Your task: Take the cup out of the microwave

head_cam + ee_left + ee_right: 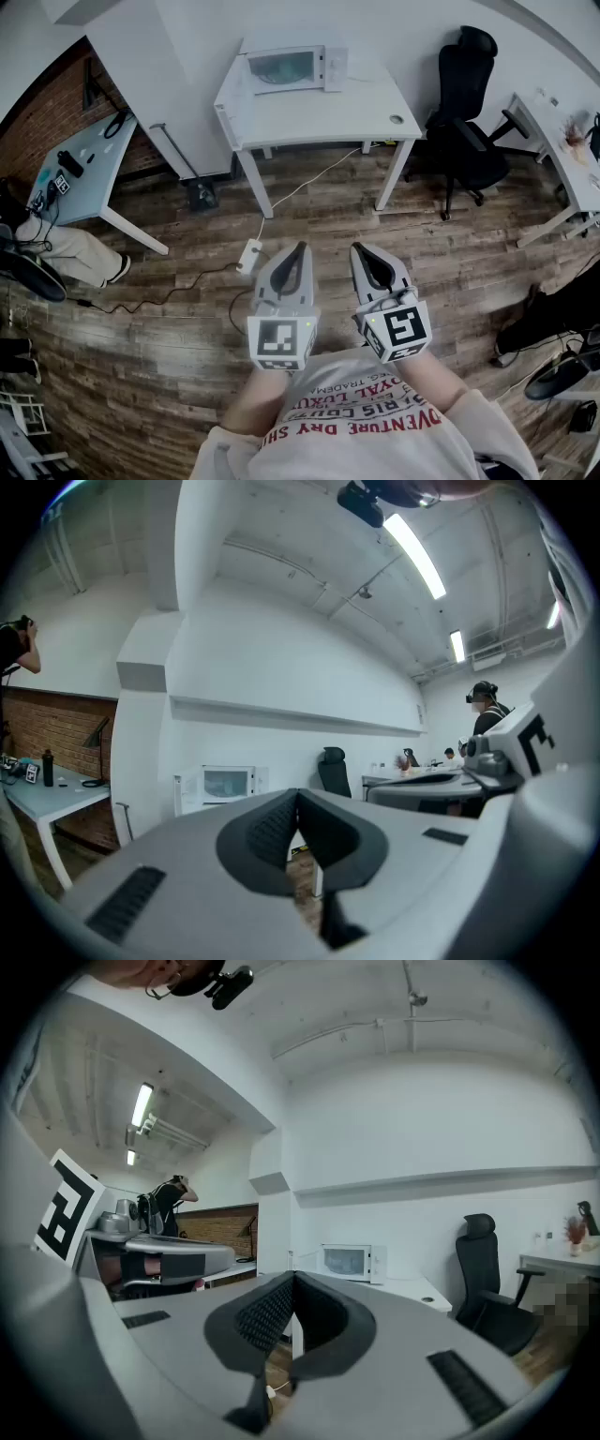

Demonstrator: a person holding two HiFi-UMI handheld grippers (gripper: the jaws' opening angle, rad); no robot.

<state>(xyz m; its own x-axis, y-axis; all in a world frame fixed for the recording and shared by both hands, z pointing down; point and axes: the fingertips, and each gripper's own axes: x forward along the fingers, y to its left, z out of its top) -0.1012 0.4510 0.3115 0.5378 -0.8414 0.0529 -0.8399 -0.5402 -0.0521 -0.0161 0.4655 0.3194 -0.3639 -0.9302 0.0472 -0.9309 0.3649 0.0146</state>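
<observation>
A white microwave (289,67) with its door closed stands at the back of a white table (319,112), far ahead of me. No cup is visible; the microwave's inside is hidden. My left gripper (300,247) and right gripper (357,248) are held side by side above the wooden floor, well short of the table, both shut with nothing between their jaws. The microwave (225,783) appears small in the left gripper view beyond the left gripper (297,794). In the right gripper view the microwave (346,1262) sits beyond the right gripper (292,1277).
A black office chair (466,103) stands right of the table. A cable and power strip (249,255) lie on the floor between me and the table. A grey desk (80,169) is at the left, another white desk (562,155) at the right. A seated person's leg (66,253) is at far left.
</observation>
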